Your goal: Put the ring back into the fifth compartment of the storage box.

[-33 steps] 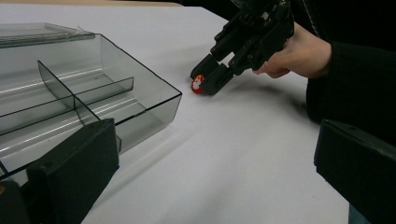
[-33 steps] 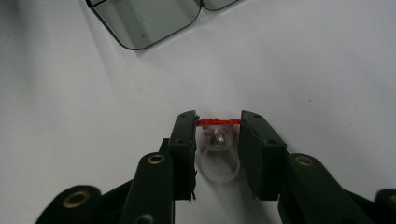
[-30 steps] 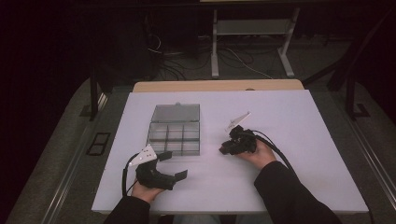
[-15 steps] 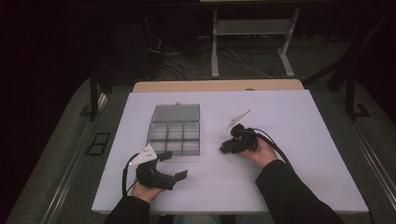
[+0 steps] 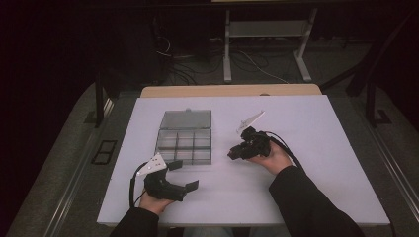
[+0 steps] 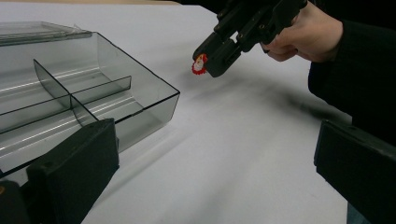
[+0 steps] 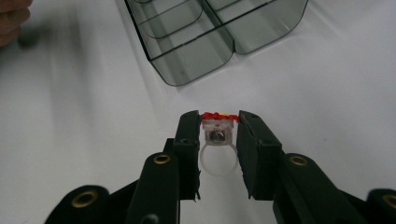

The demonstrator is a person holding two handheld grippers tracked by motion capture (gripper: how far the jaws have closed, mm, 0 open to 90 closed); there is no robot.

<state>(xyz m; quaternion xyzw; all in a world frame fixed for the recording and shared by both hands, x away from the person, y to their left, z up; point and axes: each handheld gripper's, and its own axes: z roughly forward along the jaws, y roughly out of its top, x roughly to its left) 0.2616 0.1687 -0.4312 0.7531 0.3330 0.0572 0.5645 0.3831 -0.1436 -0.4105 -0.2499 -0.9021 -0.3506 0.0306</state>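
Observation:
A clear grey compartment box [image 5: 184, 143] lies open on the white table [image 5: 306, 128], its lid [image 5: 187, 119] folded back. My right gripper [image 5: 233, 154] hovers just right of the box, tips pointing toward it. In the right gripper view it [image 7: 217, 127] is shut on a small white plastic ring with a red top [image 7: 215, 140]. The left gripper view shows that red-topped ring [image 6: 199, 64] at the right gripper's tips, above the table near the box's corner [image 6: 173, 95]. My left gripper [image 5: 184, 175] rests near the front edge, below the box, jaws wide apart and holding nothing [image 6: 215, 177].
The box's compartments [image 7: 210, 37] look bare from the right gripper view. A wooden strip [image 5: 232, 91] borders the table's far edge. Beyond it a dark floor holds cables and a white stand [image 5: 267, 44]. White table surface stretches to the right of my right hand.
The right gripper, with the ring in it, has shifted slightly left toward the box. The left gripper has stayed where it was.

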